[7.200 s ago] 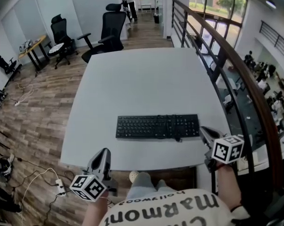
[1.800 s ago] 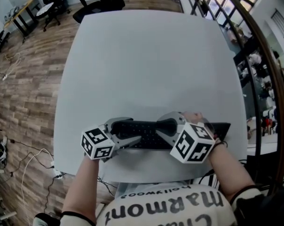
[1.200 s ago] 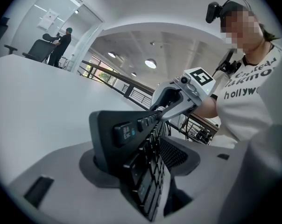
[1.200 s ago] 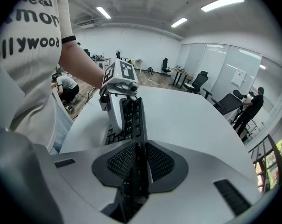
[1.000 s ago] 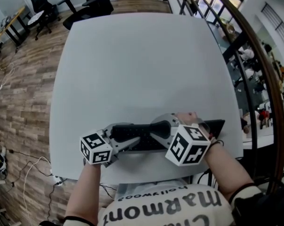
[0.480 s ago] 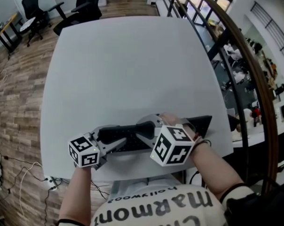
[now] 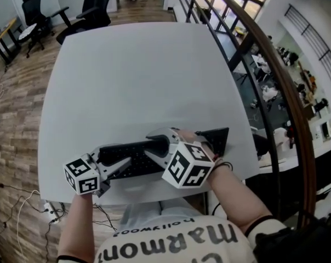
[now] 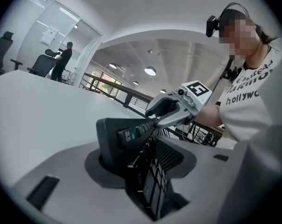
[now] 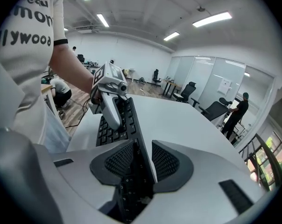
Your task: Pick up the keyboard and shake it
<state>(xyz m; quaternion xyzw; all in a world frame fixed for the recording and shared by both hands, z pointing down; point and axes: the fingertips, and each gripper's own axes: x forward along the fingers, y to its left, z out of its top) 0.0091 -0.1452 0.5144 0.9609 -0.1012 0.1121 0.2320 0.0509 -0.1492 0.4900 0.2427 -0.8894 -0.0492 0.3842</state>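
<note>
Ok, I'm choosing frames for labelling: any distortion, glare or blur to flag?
Head view: heavy fisheye, the table edges and railing bow; evenly lit, sharp. Left gripper view: dark round vignette, keyboard soft near the lens. Right gripper view: same vignette, ceiling lights blown out.
</note>
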